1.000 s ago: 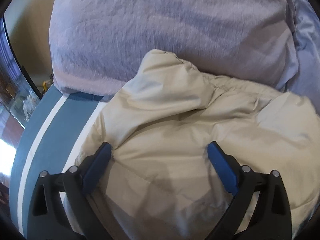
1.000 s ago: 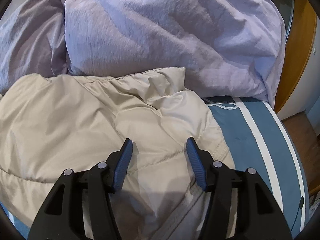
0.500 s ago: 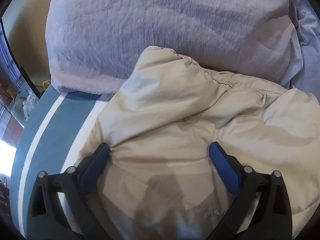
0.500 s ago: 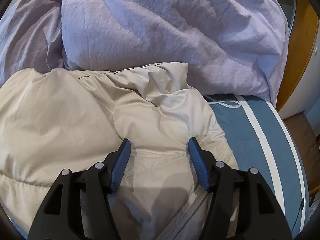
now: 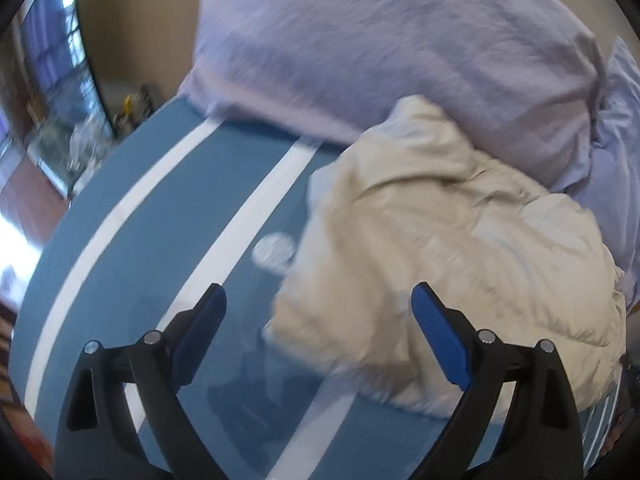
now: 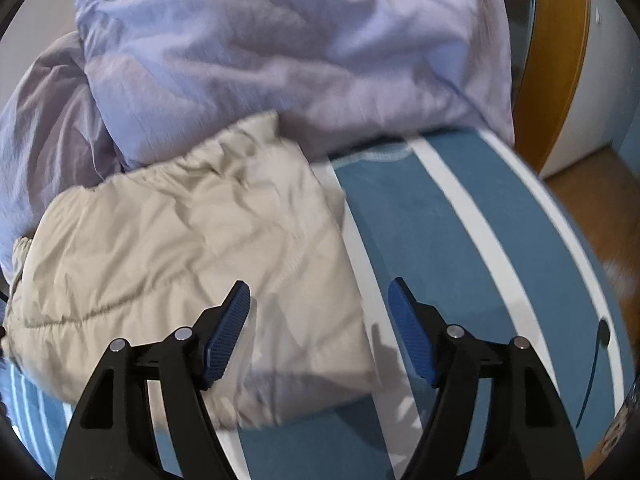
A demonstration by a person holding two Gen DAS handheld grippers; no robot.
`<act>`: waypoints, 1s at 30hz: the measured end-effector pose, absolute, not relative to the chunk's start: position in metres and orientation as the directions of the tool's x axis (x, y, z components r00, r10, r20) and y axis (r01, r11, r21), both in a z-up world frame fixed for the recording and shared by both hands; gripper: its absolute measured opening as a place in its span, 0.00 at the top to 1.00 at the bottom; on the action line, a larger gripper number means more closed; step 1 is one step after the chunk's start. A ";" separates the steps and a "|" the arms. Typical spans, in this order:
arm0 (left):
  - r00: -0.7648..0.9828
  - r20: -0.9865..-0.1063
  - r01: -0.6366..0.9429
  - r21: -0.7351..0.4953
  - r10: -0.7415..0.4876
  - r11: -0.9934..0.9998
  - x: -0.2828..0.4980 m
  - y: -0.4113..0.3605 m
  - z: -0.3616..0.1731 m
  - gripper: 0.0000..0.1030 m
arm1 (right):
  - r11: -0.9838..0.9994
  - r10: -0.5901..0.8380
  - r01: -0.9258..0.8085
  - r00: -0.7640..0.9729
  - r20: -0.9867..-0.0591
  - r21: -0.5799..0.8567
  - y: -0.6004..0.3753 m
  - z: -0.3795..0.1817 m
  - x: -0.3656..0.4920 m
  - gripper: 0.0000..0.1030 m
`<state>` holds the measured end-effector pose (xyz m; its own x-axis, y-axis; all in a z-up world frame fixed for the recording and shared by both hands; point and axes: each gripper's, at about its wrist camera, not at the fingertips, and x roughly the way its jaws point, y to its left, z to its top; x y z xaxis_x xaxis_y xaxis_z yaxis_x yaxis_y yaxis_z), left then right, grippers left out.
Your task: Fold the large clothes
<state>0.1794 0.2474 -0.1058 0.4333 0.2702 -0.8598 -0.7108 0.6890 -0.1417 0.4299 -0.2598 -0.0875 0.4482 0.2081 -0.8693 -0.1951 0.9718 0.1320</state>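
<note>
Striped bedspread [image 5: 132, 248] — beige jacket [image 6: 168, 248] folded, ungripped.

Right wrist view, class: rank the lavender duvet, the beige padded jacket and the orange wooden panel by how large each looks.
1. Lavender duvet, largest.
2. Beige padded jacket, nearly as large; it lies nearer the camera, so this ranking is unsure.
3. Orange wooden panel, smallest.

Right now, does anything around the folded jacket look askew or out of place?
Nothing is spilled or damaged. The beige jacket lies in a puffy, uneven bundle on the striped bedspread, its far edge pushed against the lilac duvet. Both hand-held grippers are clear of it.
</note>
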 end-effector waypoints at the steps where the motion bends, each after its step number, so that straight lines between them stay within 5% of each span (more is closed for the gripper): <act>1: 0.434 -0.865 -0.714 -0.158 0.254 0.682 0.177 0.248 -0.108 0.09 | 0.971 0.216 -0.191 0.434 -0.875 0.145 -0.261 -0.088 0.429 0.29; 11: 0.445 -0.887 -0.750 -0.291 0.127 0.595 0.181 0.255 -0.137 0.11 | 0.940 0.341 -0.075 0.288 -0.895 0.334 -0.276 -0.117 0.426 0.25; 15: 0.473 -0.876 -0.758 -0.346 0.099 0.554 0.184 0.257 -0.143 0.22 | 0.928 0.367 -0.036 0.263 -0.892 0.371 -0.278 -0.124 0.426 0.26; 20: 0.515 -0.852 -0.746 -0.389 0.096 0.541 0.187 0.253 -0.141 0.46 | 0.925 0.377 -0.065 0.283 -0.882 0.374 -0.268 -0.118 0.422 0.55; 25: 0.543 -0.833 -0.732 -0.407 0.108 0.546 0.184 0.248 -0.128 0.69 | 0.935 0.353 -0.093 0.318 -0.880 0.342 -0.259 -0.109 0.415 0.67; 30: 0.574 -0.810 -0.697 -0.403 0.123 0.593 0.175 0.242 -0.112 0.74 | 0.934 0.358 -0.117 0.337 -0.871 0.338 -0.258 -0.097 0.403 0.72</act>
